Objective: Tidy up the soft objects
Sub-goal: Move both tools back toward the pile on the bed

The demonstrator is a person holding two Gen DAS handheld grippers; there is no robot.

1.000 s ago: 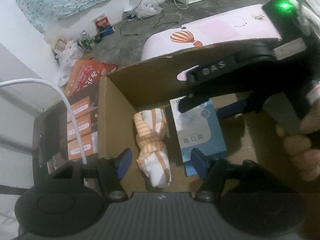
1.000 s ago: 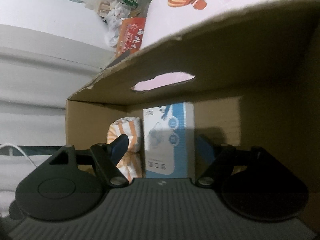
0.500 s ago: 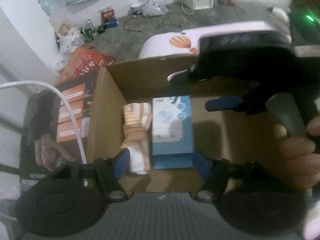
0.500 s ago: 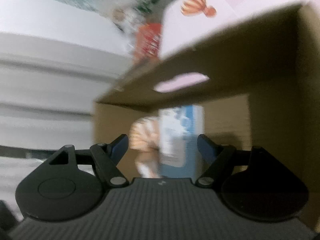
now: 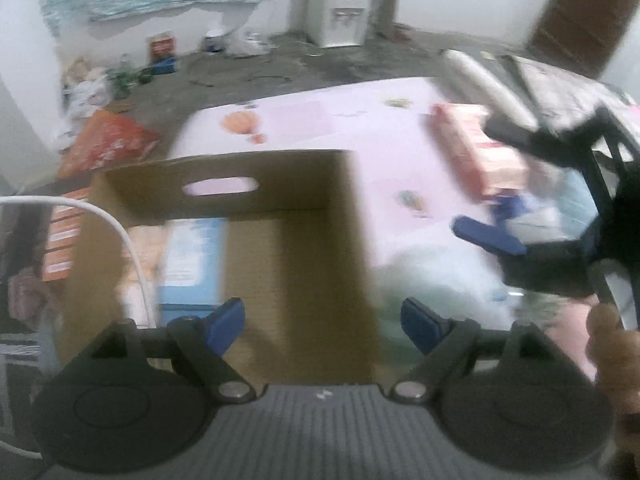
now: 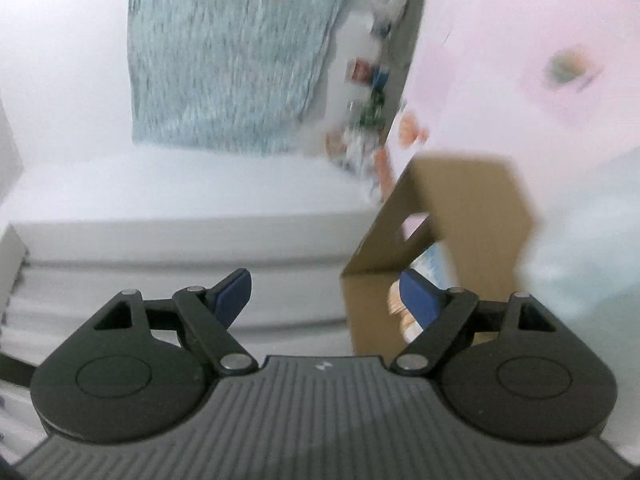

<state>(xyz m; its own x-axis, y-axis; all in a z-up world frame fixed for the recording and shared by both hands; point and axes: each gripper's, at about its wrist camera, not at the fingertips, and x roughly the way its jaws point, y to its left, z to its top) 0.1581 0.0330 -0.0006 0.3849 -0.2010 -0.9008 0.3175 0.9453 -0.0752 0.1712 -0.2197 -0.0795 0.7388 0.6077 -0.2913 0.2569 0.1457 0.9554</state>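
Note:
An open cardboard box (image 5: 316, 184) stands on a pink table (image 5: 384, 140). Inside it, at the left, lie a blue-and-white packet (image 5: 192, 256) and an orange-striped cloth (image 5: 138, 256). My left gripper (image 5: 322, 322) hovers over the box's right half, its jaws opening with nothing between them. My right gripper (image 5: 490, 226) is out over the table to the right, jaws opening and empty. In the right wrist view that gripper (image 6: 324, 292) is beside the box (image 6: 480, 208), blurred. A pink pack (image 5: 476, 148) and a pale soft heap (image 5: 436, 276) lie on the table.
A white cable (image 5: 120, 236) arcs across the box's left side. An orange-labelled carton (image 5: 64, 232) stands left of the box. On the floor beyond are a red bag (image 5: 108, 144), clutter and a water dispenser (image 5: 340, 16). A hand (image 5: 612, 344) grips the right tool.
Both grippers have lifted out of the box and swung right, jaws wider. The right gripper, earlier inside the box facing the packet, is now outside it, rolled, over the table.

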